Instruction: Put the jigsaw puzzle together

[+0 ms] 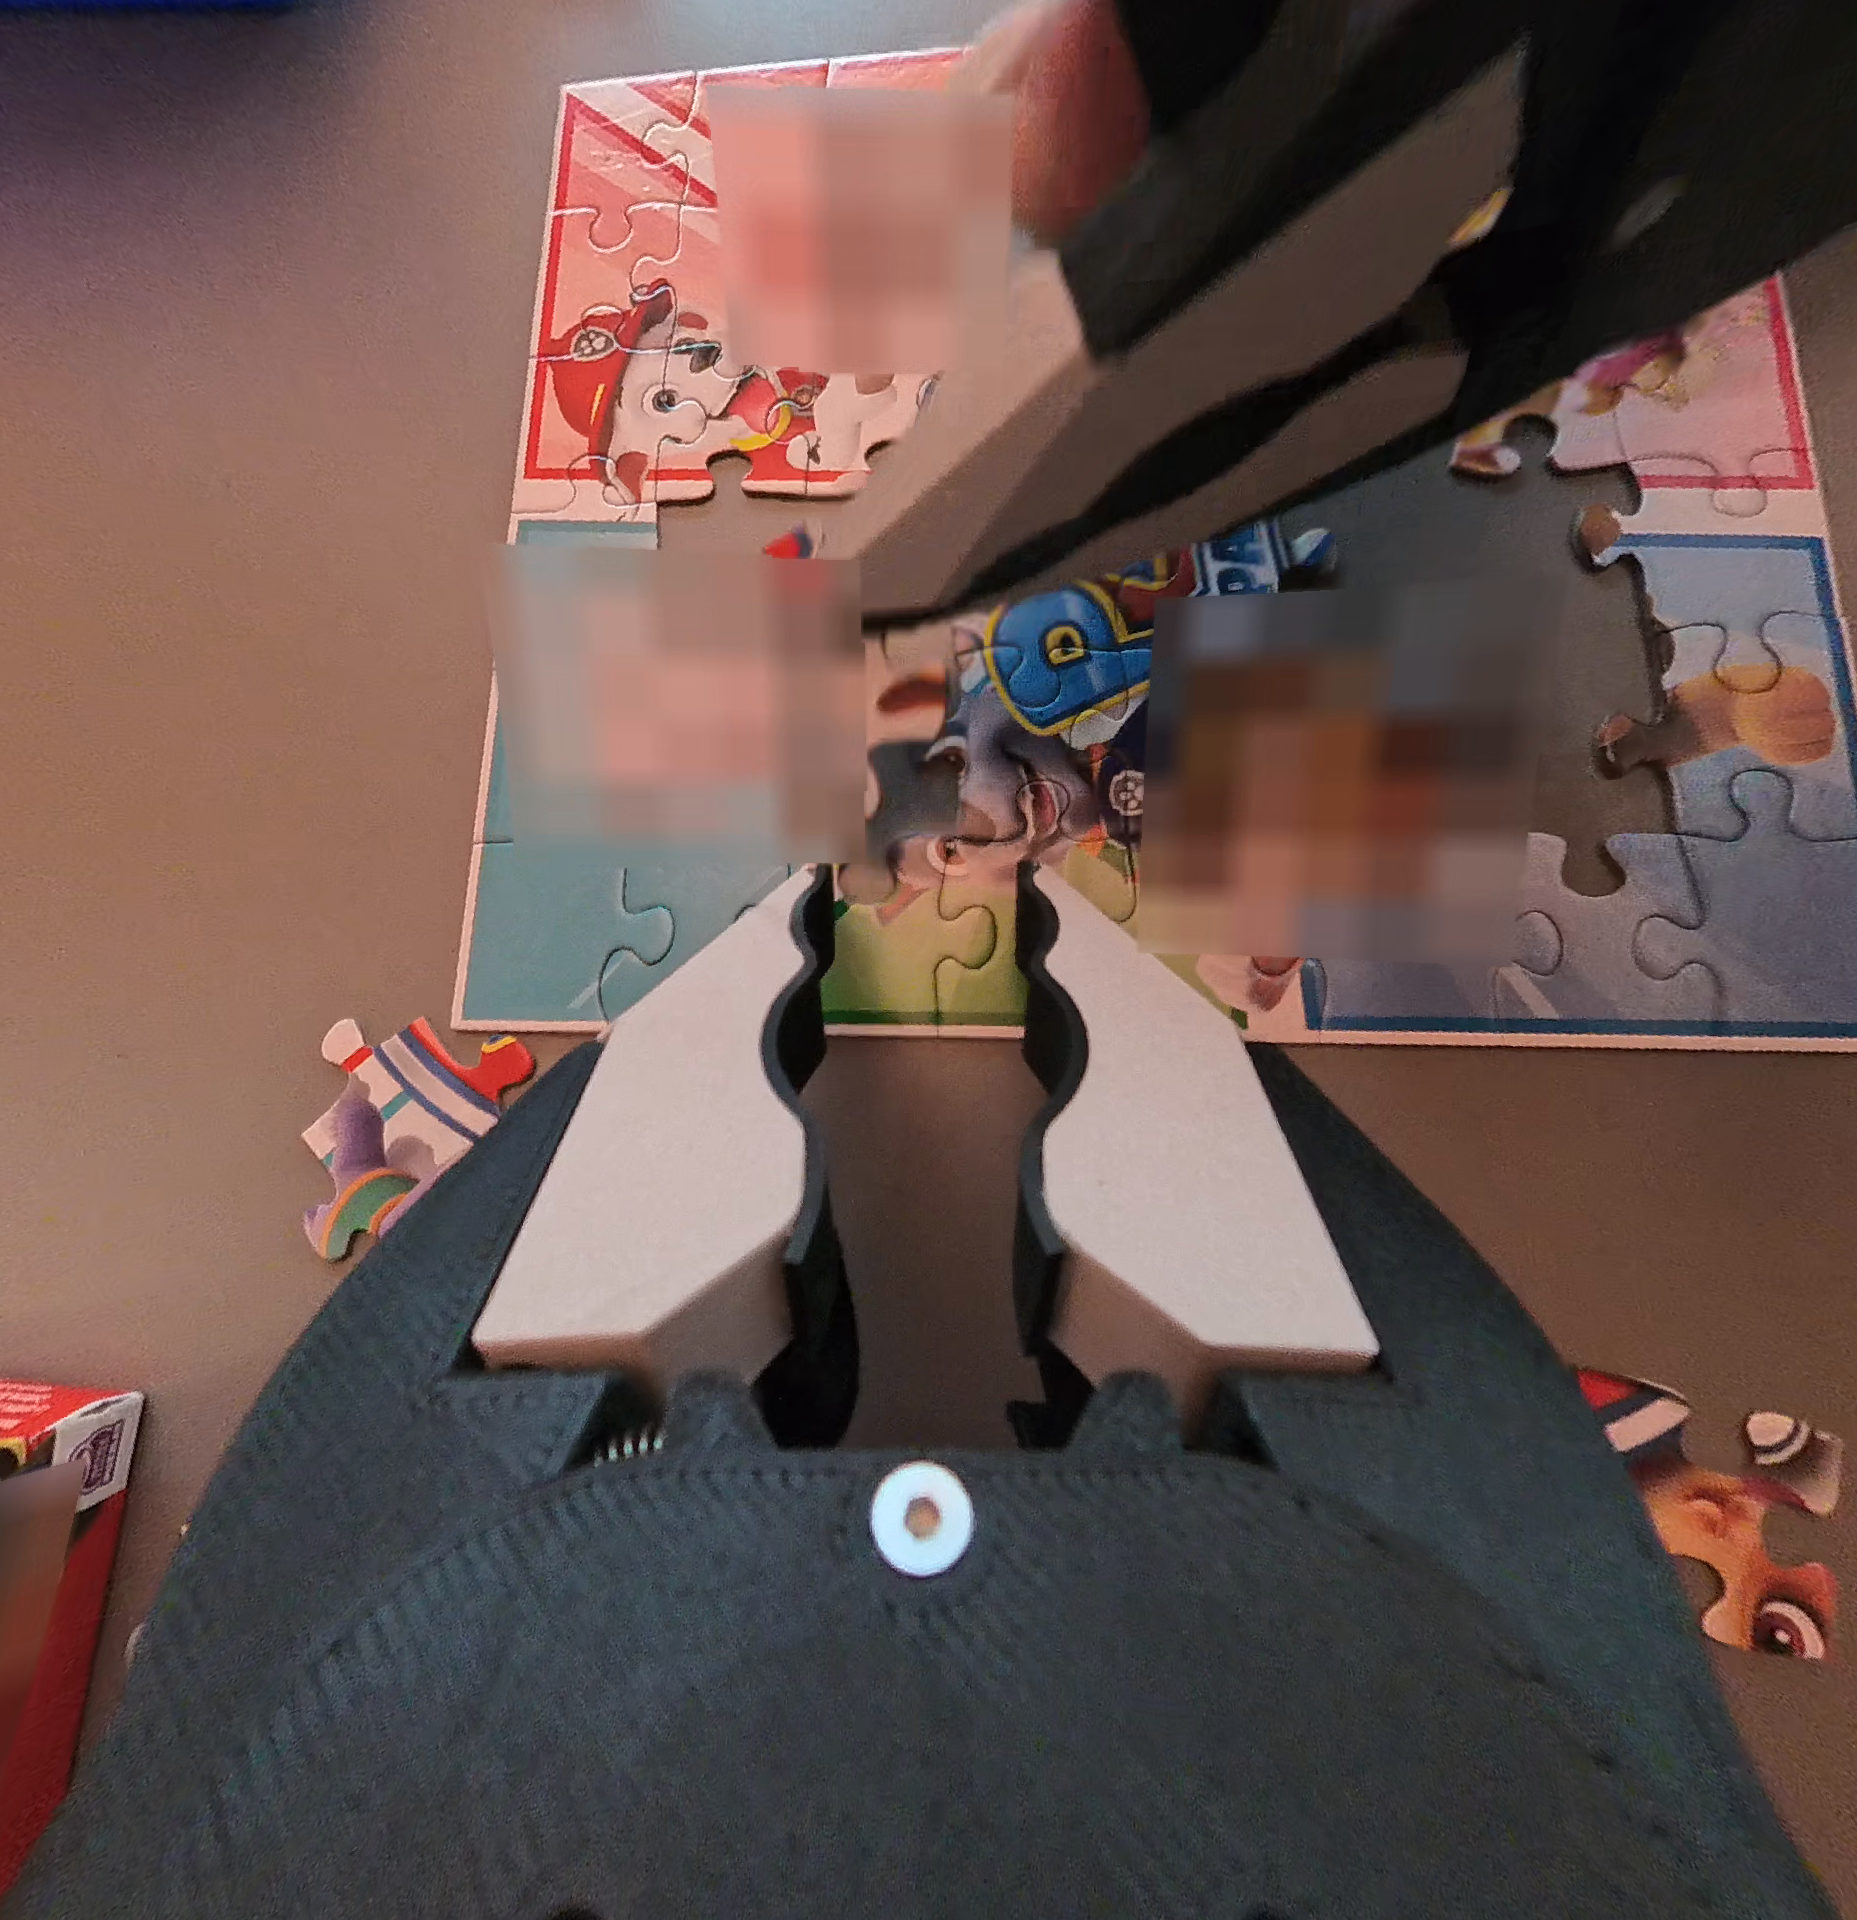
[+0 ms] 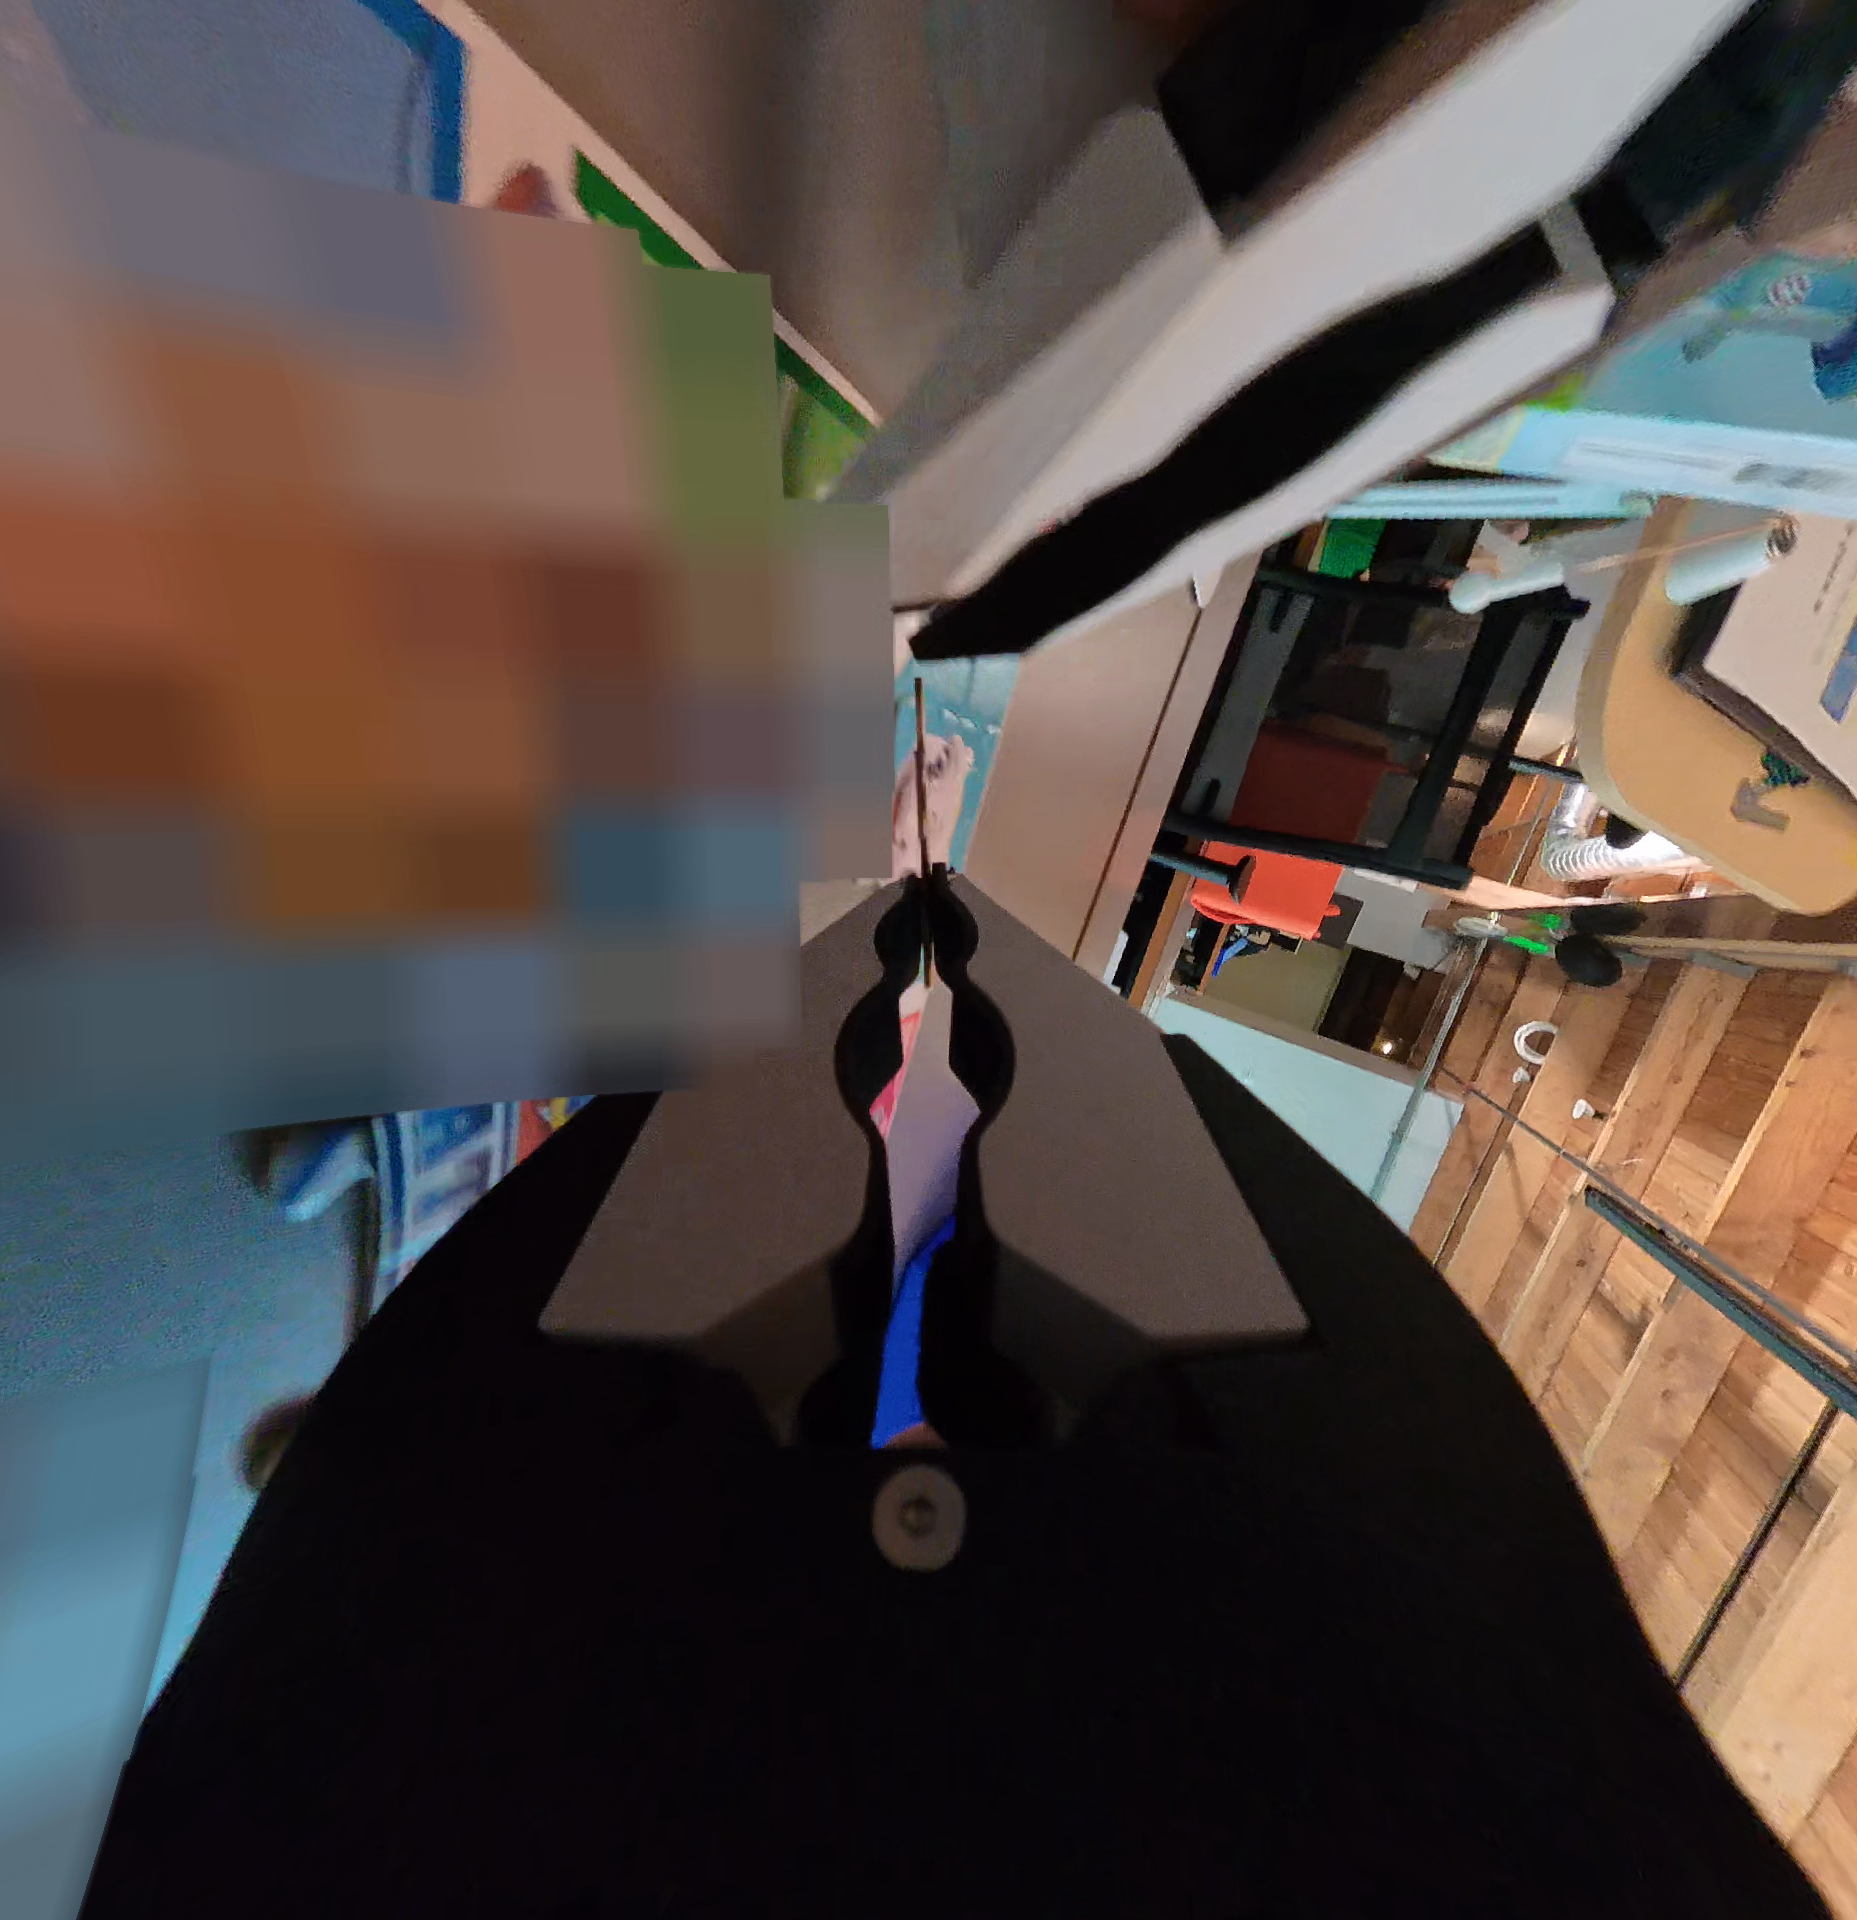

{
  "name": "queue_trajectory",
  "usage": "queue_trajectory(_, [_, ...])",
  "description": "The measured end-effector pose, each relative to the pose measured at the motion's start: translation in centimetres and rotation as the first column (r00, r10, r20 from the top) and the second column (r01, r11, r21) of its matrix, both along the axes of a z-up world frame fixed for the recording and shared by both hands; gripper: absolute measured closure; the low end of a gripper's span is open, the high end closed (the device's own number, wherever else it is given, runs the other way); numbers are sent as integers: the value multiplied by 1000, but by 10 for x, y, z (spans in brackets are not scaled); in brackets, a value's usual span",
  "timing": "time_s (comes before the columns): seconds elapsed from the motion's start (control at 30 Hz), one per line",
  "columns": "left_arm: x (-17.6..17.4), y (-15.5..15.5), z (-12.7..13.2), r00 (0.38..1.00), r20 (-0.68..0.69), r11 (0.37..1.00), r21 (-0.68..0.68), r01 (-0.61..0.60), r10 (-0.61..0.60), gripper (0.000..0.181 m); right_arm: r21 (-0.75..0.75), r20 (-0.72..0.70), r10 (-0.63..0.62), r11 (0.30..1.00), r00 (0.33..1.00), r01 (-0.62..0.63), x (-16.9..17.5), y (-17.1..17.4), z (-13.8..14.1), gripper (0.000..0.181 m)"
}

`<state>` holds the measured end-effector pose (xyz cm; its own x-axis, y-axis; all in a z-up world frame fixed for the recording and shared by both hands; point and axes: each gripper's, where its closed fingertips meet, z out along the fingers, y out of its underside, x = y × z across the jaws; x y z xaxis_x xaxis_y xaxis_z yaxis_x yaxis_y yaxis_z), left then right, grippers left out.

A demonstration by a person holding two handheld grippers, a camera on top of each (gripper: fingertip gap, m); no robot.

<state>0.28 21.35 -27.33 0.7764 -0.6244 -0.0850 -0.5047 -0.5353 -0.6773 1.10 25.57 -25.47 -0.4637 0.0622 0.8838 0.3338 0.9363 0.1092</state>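
The partly joined jigsaw puzzle (image 1: 550, 935) lies flat on the brown table (image 1: 176, 623), with an open gap (image 1: 1464, 520) at its middle right. My left gripper (image 1: 922, 883) is open and empty, its tips over the puzzle's near edge. My right gripper (image 1: 903, 613) reaches in from the top right, blurred, with its tip over the puzzle's middle. In the right wrist view it (image 2: 929, 883) is turned on its side and shut on a puzzle piece (image 2: 920, 769), seen edge-on past the tips. A left gripper finger (image 2: 1267, 343) crosses that view's top.
One loose piece (image 1: 404, 1143) lies left of my left gripper, another (image 1: 1734, 1527) at the lower right. A red puzzle box (image 1: 41, 1558) sits at the lower left edge. Past the table edge stand black frames (image 2: 1423, 727) on a wooden floor (image 2: 1682, 1247).
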Motion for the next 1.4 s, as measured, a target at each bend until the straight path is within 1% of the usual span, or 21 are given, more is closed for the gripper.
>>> queue_trajectory(0.03, [-1, 0, 0, 1000, -1, 1000, -2, -1, 1, 147, -9, -8, -14, 1000, 1000, 14, 5, 2, 6, 181])
queue_trajectory(0.13, [-1, -2, 0, 1000, -2, 1000, -10, 5, -5, 146, -43, -14, -22, 999, 1000, 21, 24, 0, 19, 181])
queue_trajectory(0.27, [2, -5, 0, 1000, 0, 1000, -20, 20, -21, 145, -80, -6, -5, 997, 1000, 4, 57, -20, 27, 181])
queue_trajectory(0.4, [7, -6, 0, 999, 1, 999, -28, 39, -39, 145, -102, 55, 17, 995, 998, -11, 82, -52, 14, 181])
queue_trajectory(0.57, [10, -8, 0, 999, -6, 999, -27, 46, -46, 145, -95, 127, 10, 995, 992, 2, 96, -79, -12, 181])
queue_trajectory(0.63, [11, -8, 0, 999, -7, 999, -27, 47, -47, 145, -62, 123, -7, 998, 992, 15, 97, -81, -14, 181])
queue_trajectory(0.83, [12, -9, 0, 999, -13, 998, -27, 51, -52, 145, -57, 118, -19, 998, 993, 26, 97, -86, -14, 181])
queue_trajectory(1.03, [15, -10, 2, 998, -17, 998, -20, 59, -59, 144, -39, 70, -79, 996, 994, 82, 108, -68, 2, 181])
queue_trajectory(1.1, [28, -13, 10, 995, 39, 996, -11, 90, -89, 143, -42, 30, -106, 993, 994, 107, 113, -59, 8, 181])
queue_trajectory(1.13, [39, -16, 17, 988, 97, 993, -6, 118, -117, 143, -33, 1, -122, 992, 992, 122, 114, -54, 13, 181])
queue_trajectory(1.2, [62, -25, 33, 958, 220, 982, 5, 187, -183, 143, -2, -57, -142, 990, 988, 142, 116, -47, 21, 181])
queue_trajectory(1.27, [84, -34, 41, 921, 306, 967, 3, 253, -242, 145, 4, -104, -148, 989, 984, 149, 117, -46, 28, 181])
queue_trajectory(1.33, [101, -41, 42, 896, 348, 954, -12, 300, -277, 146, 15, -139, -136, 990, 981, 140, 116, -48, 33, 181])
queue_trajectory(1.4, [112, -44, 39, 886, 365, 948, -25, 317, -286, 148, 20, -163, -124, 991, 979, 129, 114, -53, 36, 181])
